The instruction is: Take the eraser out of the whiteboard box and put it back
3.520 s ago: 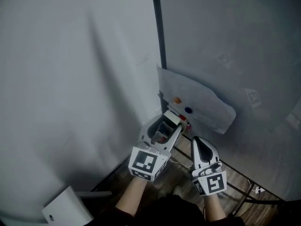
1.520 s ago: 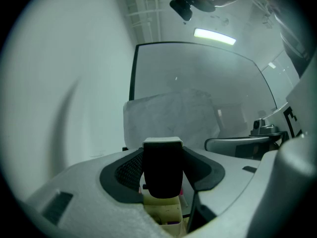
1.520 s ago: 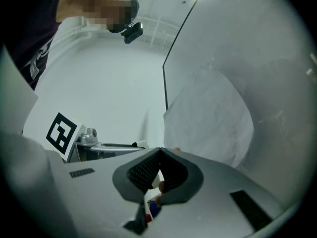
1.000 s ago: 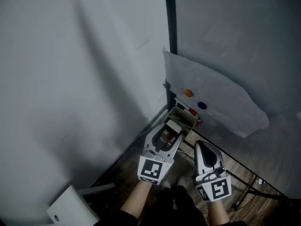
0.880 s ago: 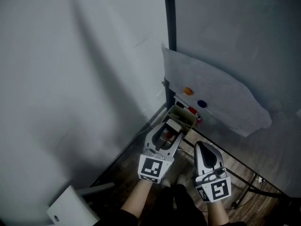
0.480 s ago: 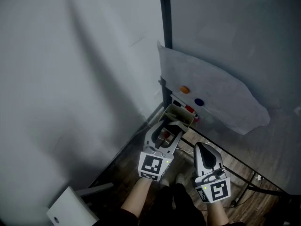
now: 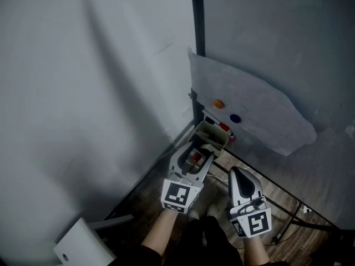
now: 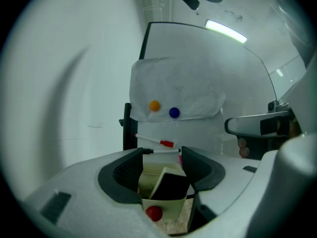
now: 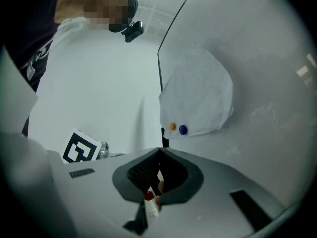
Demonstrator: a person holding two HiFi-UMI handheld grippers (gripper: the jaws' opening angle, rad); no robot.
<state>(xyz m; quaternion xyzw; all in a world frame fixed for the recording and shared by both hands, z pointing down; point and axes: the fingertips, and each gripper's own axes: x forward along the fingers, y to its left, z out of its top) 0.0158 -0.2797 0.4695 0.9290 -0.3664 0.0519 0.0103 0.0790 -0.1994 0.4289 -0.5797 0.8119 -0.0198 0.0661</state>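
Observation:
A cream whiteboard box (image 8: 161, 202) (image 7: 212, 134) hangs on the board's tray, with a red magnet (image 8: 154, 213) on its front. The eraser (image 8: 172, 185) leans inside it, dark felt face towards me. My left gripper (image 8: 162, 155) (image 7: 198, 149) is open just short of the box, its jaws on either side and touching nothing. My right gripper (image 7: 236, 172) (image 9: 161, 151) hangs lower to the right, shut and empty.
A red-capped marker (image 8: 154, 142) and a black marker (image 8: 163, 151) lie on the tray. A paper sheet (image 7: 249, 107) is pinned to the whiteboard (image 7: 277, 32) by an orange magnet (image 7: 218, 103) and a blue magnet (image 7: 235, 117). A grey wall (image 7: 83, 93) stands left. Stand legs (image 7: 294, 221) cross the floor.
Since 3.5 s ago my left gripper has drawn back from the tray, so the box shows beyond its jaws. Over the last second almost nothing moves.

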